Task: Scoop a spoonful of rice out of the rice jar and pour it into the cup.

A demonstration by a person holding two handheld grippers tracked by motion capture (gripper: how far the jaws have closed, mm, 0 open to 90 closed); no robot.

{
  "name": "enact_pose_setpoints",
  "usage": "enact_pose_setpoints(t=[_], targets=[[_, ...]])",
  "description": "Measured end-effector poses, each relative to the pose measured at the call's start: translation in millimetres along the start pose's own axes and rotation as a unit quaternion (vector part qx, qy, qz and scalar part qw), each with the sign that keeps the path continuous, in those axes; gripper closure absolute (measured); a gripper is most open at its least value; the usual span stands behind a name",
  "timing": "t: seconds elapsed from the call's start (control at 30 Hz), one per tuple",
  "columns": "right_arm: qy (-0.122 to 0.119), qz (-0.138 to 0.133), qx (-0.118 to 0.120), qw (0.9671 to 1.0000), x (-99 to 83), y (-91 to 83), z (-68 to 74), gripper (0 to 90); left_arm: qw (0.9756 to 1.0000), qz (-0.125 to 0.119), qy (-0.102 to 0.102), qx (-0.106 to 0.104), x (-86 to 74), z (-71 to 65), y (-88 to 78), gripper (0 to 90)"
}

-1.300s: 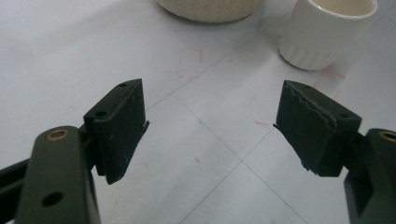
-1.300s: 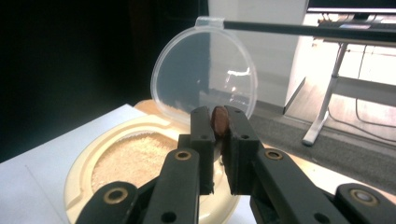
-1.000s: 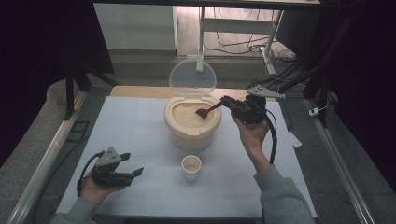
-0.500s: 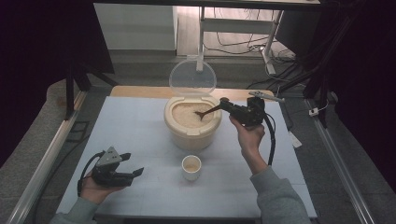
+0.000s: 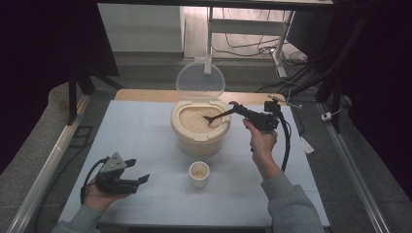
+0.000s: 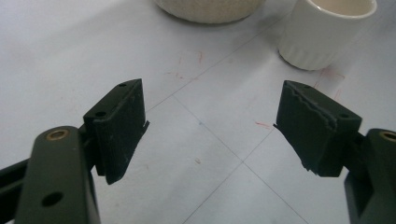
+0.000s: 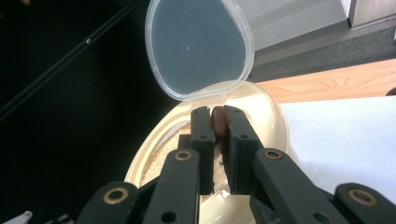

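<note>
My right gripper point(image 5: 243, 112) is clamping the handle of a dark brown spoon point(image 5: 219, 116), jaws pinched narrow on it; in the right gripper view the handle end point(image 7: 218, 122) is sitting between my two black pads. The spoon's bowl is dipping into the pale grain filling the round cream plastic container point(image 5: 200, 127), near the middle of the grain surface. The container's clear hinged lid point(image 5: 200, 80) is standing open and upright at the far rim. My right hand point(image 5: 262, 141) is holding the gripper just beside the container's right edge, angled across toward it. My left gripper point(image 5: 138, 171) is resting low at the near left of the light grey table sheet point(image 5: 145, 136), well apart from the container, jaws standing wide with nothing between them; the left gripper view is showing bare sheet between the pads point(image 6: 119, 121). A small white ribbed cup point(image 5: 199, 174) is standing upright on the sheet just in front of the container, between my two hands, with some pale grain inside it.
</note>
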State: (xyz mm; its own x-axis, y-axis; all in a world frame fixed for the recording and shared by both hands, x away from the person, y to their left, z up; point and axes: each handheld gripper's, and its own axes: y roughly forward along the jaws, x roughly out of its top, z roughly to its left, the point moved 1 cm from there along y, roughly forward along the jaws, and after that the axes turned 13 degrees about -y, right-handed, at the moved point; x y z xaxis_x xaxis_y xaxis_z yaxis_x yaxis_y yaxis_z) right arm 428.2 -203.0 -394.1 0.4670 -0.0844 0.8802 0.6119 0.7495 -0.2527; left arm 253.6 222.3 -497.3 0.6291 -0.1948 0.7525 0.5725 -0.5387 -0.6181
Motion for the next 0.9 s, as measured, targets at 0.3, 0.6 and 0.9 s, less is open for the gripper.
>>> enact_pose_setpoints(t=[0.3, 0.6, 0.9], targets=[[0.037, -0.013, 0.009, 0.9992, 1.2, -4.5, -6.4, 83.8, 1.0000, 0.002, 0.003, 0.002, -0.1, -0.3, 0.9, 23.8], [0.077, -0.023, 0.022, 0.9965, -0.4, -7.2, -14.9, 83.8, 1.0000, 0.002, 0.004, 0.002, -0.1, -0.3, 1.0, 23.8], [0.099, -0.034, 0.028, 0.9941, 0.0, -11.8, -19.4, 83.8, 1.0000, 0.002, 0.004, 0.004, -0.1, 0.2, 1.1, 23.8]])
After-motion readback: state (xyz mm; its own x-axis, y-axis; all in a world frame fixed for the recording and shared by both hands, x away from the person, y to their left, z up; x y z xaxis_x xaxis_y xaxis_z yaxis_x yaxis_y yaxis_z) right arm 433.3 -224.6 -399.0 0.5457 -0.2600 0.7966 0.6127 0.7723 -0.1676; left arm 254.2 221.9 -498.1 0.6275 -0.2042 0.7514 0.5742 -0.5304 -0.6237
